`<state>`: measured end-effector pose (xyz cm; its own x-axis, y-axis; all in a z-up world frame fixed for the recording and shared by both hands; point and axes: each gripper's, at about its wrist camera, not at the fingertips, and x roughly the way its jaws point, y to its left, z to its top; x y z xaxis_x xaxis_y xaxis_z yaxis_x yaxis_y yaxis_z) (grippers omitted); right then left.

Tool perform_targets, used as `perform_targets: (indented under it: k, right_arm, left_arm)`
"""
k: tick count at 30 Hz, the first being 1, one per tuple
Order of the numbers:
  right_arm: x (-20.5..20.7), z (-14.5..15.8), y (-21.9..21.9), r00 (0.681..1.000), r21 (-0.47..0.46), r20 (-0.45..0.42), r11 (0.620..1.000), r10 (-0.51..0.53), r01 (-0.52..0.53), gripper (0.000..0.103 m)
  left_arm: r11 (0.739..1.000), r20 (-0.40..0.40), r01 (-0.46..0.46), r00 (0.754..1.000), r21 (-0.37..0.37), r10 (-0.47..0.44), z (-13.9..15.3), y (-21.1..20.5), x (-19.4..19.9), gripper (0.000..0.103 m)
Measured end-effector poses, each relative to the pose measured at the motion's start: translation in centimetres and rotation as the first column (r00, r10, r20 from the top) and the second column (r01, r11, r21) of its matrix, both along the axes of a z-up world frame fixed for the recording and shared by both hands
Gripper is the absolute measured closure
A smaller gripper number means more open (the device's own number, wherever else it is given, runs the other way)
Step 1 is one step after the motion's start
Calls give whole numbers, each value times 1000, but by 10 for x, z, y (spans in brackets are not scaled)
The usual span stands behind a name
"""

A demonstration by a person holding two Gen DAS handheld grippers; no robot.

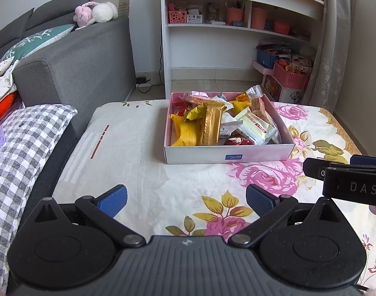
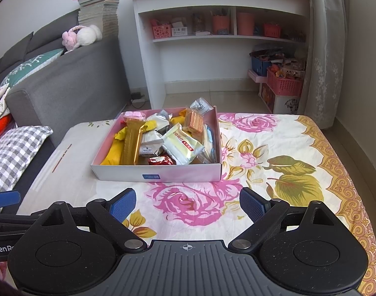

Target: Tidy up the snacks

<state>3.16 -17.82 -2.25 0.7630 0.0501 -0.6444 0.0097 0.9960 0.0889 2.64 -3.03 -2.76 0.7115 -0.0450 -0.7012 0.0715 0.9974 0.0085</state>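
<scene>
Grey sofa [image 1: 72, 64] and a checked cushion [image 1: 22, 143] lie off my left side, and nothing of the task sits there. My left gripper [image 1: 186, 201] hangs low over the pale end of the floral cloth [image 1: 143, 177], its blue pads spread wide with only cloth between them. Further in, near the middle of the table, stands the shallow cardboard box [image 1: 228, 155], and all the snacks I can see are inside it: a yellow wrapped cake [image 1: 185, 134] at the left wall, a long gold bar [image 1: 212, 123] propped over the pile, a cream packet with red print [image 1: 258, 125] to its right, a red foil sweet [image 2: 160, 160] at the near wall, and a wafer pack [image 2: 194, 120] tilted at the far right corner. They lie jumbled and overlapping. No packet shows on the cloth around the box. My right gripper [image 2: 188, 206] hovers over the pink rose print just before the box's near wall, pads likewise spread and holding nothing.

As I judge it, this fits two stages: snacks gathered into the box and the job about finished, or a heap awaiting sorting. The pictures do not settle which, so I name no move. Any reach in would meet slippery, crinkly wrappers stacked on each other, and the leaning gold bar would shift easily.
</scene>
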Motion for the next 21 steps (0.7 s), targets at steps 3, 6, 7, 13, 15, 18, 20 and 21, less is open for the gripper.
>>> perform_targets:
  k: [3, 6, 7, 13, 15, 18, 20, 21]
  right_arm:
    - [0, 0, 0, 1000, 0, 0, 1000, 0, 0, 10]
    - [0, 0, 0, 1000, 0, -1, 1000, 0, 0, 10]
    - [0, 0, 0, 1000, 0, -1, 1000, 0, 0, 10]
    - [1, 0, 0, 1000, 1, -3, 1000, 1, -1, 10]
    - [1, -1, 0, 1000, 2, -8, 1000, 2, -2, 10]
    - [2, -2, 1, 1000, -4, -18, 1000, 1, -1, 10]
    - [2, -3, 2, 1000, -8, -23, 1000, -2, 1, 10]
    - [3, -2, 3, 1000, -7, -26, 1000, -2, 1, 10]
  left_arm:
    - [1000, 1, 1, 1000, 0, -1, 0, 0, 0, 0]
    - [1000, 0, 2, 1000, 1, -2, 0, 0, 0, 0]
    - [1000, 0, 1, 1000, 1, -1, 0, 0, 0, 0]
    - [1000, -1, 3, 1000, -1, -3, 0, 0, 0, 0]
    - [1000, -2, 2, 1000, 0, -2, 0, 0, 0, 0]
    - [1000, -7, 2, 1000, 2, -2, -1, 1, -1, 0]
    - [1000, -11, -1, 1000, 5, 1, -1, 1, 0, 0]
    - [1000, -12, -4, 1000, 7, 4, -1, 2, 0, 0]
